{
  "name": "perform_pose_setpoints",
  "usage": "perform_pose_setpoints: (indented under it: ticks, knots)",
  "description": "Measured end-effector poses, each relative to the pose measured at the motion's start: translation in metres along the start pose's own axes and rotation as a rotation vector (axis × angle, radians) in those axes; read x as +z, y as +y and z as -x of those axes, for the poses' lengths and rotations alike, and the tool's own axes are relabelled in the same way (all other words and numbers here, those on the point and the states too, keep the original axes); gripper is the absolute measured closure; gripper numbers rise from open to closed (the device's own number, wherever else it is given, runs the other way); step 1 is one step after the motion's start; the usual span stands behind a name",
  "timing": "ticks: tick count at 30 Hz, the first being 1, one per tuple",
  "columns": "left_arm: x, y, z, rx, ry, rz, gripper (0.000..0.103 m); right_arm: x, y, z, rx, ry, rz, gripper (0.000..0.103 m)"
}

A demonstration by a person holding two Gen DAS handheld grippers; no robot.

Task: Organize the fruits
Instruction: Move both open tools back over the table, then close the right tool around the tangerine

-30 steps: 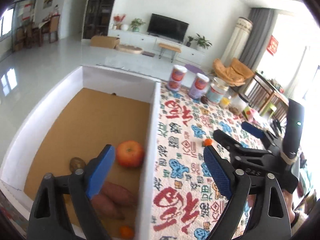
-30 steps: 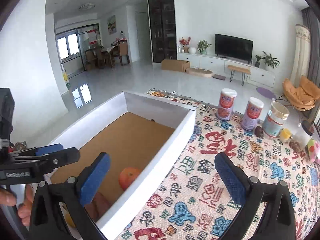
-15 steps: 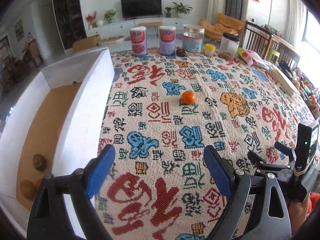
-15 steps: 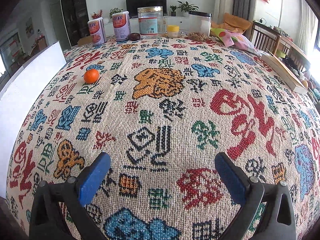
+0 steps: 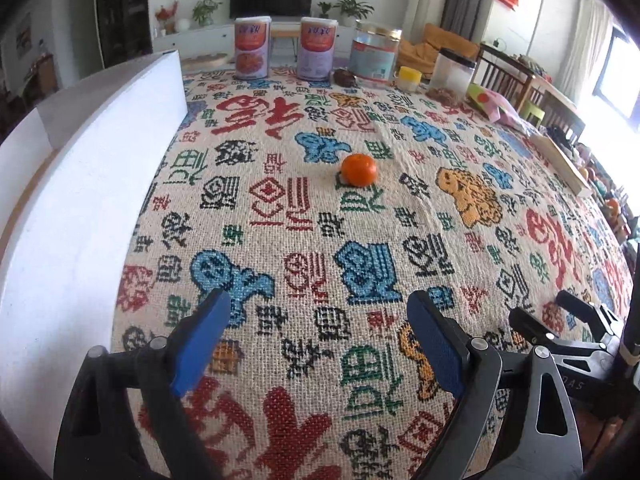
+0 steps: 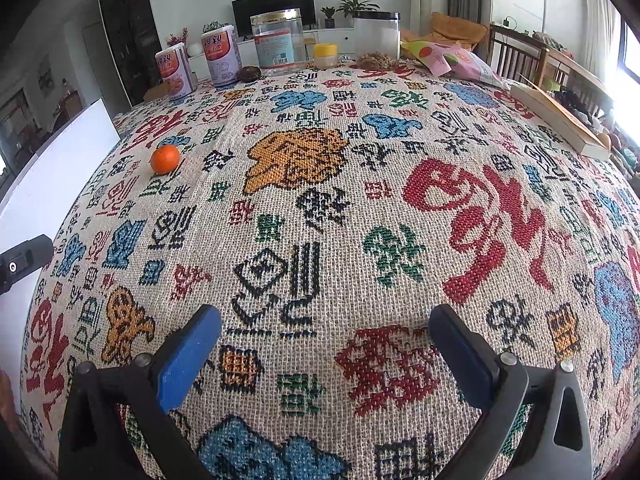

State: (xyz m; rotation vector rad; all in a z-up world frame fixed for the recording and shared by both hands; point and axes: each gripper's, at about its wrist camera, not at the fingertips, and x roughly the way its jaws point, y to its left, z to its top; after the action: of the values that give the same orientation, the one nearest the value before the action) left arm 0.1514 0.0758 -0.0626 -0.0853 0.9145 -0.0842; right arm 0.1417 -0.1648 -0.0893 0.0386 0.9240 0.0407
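Observation:
A small orange mandarin (image 5: pixel 359 169) lies alone on the patterned tablecloth (image 5: pixel 304 240), a little ahead of my left gripper (image 5: pixel 318 316), which is open and empty. The mandarin also shows in the right wrist view (image 6: pixel 165 159), far to the left of my right gripper (image 6: pixel 326 328), which is open and empty low over the cloth. The white box (image 5: pixel 80 184) stands along the table's left side; its inside is hidden from here.
At the far edge stand two printed cans (image 5: pixel 252 53), a clear jar (image 5: pixel 374 58), a small yellow pot (image 5: pixel 410 78) and a plastic tub (image 5: pixel 454 72). A snack bag (image 6: pixel 456 62) and a flat book (image 6: pixel 560 120) lie at the right.
Both grippers have swung away from the box and over the tablecloth. The left one has moved closer to the mandarin. The fruits inside the box are no longer visible.

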Motion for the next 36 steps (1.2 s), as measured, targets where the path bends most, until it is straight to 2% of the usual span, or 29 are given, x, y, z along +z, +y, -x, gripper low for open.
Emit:
perform_pose_setpoints:
  ticks: [4,11,15,17,20,24,27,29,33,36]
  knots:
    - [0.008,0.005,-0.009,0.007,-0.03,0.015,0.012,0.0,0.003,-0.002,-0.021,0.009,0.015,0.0]
    - [0.019,0.002,-0.028,0.017,-0.019,-0.002,0.012,0.0,0.006,-0.003,-0.037,0.016,0.026,0.0]
    - [0.027,-0.001,-0.027,-0.043,-0.044,0.019,0.012,0.0,0.008,-0.004,-0.045,0.019,0.031,0.0]
    - [0.027,-0.003,-0.032,-0.045,-0.032,0.002,0.012,0.0,0.008,-0.004,-0.044,0.018,0.031,0.0]
    - [0.026,0.007,-0.039,-0.012,0.006,0.013,0.012,0.0,0.006,-0.003,-0.03,0.014,0.021,0.0]
    - [0.019,0.027,-0.034,0.056,-0.03,0.017,0.012,0.0,0.003,-0.001,-0.011,0.011,0.013,0.0]
    - [0.007,0.039,-0.04,0.065,-0.018,0.017,0.012,0.004,0.01,-0.005,-0.029,0.055,0.071,0.0]
    - [0.006,0.044,-0.041,0.051,-0.021,0.035,0.012,0.015,0.012,-0.006,0.057,0.064,0.04,0.001]
    - [0.008,0.044,-0.044,0.058,-0.011,0.041,0.011,0.059,0.035,-0.01,0.192,-0.021,0.062,0.009]
    - [0.007,0.042,-0.046,0.068,-0.005,0.03,0.01,0.091,0.067,-0.029,0.275,-0.039,0.145,0.028]
